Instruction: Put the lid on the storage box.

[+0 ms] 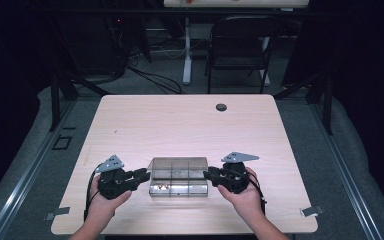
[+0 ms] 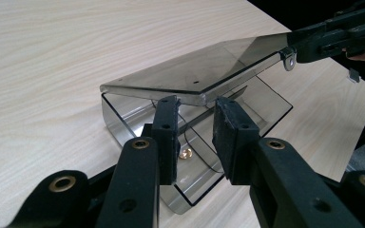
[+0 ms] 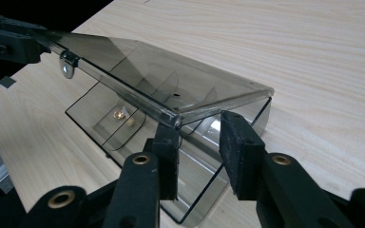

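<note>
A smoky clear plastic compartment box point(image 1: 180, 190) lies near the table's front edge. Its hinged lid point(image 1: 177, 164) is tilted partly up. My left gripper point(image 1: 144, 175) meets the box's left end and my right gripper point(image 1: 209, 175) its right end. In the left gripper view the lid's point(image 2: 204, 71) near corner lies over the tips of my left gripper point(image 2: 196, 107), whose jaws stand apart and press on nothing. In the right gripper view the lid point(image 3: 171, 80) rests the same way on the spread jaws of my right gripper point(image 3: 198, 126). A small brass piece point(image 2: 186, 153) lies in one compartment.
The light wooden table point(image 1: 180, 125) has a round dark grommet point(image 1: 221, 107) at its far side. Metal clips point(image 1: 57, 213) sit at its front corners. A folding chair point(image 1: 240, 45) and cables stand on the floor beyond the table.
</note>
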A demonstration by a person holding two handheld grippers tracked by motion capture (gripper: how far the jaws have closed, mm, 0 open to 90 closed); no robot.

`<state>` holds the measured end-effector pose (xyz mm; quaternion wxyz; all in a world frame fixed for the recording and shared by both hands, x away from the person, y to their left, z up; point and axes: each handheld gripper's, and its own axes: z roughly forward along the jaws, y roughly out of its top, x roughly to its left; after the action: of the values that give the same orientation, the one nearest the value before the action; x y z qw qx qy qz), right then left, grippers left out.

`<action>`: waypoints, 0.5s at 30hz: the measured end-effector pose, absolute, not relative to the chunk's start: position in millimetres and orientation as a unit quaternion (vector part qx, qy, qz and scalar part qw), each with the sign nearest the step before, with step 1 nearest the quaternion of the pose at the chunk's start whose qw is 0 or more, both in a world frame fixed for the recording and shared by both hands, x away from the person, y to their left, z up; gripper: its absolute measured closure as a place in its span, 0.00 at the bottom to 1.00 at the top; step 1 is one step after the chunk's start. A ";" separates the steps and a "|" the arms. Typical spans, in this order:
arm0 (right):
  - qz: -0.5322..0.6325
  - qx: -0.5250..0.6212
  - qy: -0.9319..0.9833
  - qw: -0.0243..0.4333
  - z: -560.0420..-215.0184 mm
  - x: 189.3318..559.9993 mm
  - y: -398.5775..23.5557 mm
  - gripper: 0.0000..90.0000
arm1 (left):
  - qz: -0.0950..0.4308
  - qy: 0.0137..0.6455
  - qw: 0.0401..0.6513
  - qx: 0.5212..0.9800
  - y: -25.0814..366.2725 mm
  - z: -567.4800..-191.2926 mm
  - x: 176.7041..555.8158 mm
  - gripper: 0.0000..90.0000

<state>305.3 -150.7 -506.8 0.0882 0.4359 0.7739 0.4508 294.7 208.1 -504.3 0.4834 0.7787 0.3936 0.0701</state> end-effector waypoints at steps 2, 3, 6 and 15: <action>0.452 0.435 0.774 0.085 -506.5 302.5 -151.6 0.78 | 0.069 0.394 0.482 0.779 208.5 -505.3 293.1 0.79; 0.453 0.436 0.773 0.081 -506.2 300.7 -151.9 0.78 | 0.068 0.394 0.483 0.779 208.5 -505.8 292.7 0.79; 0.457 0.438 0.770 0.076 -506.0 297.2 -152.9 0.80 | 0.066 0.395 0.483 0.779 208.7 -507.6 290.7 0.80; 0.458 0.433 0.774 0.060 -509.1 286.3 -153.3 0.84 | 0.061 0.396 0.477 0.783 209.1 -512.1 285.9 0.81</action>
<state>286.3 -153.3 -509.1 0.0605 0.4329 0.7743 0.4576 285.9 209.1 -512.1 0.4766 0.7826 0.3958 0.0606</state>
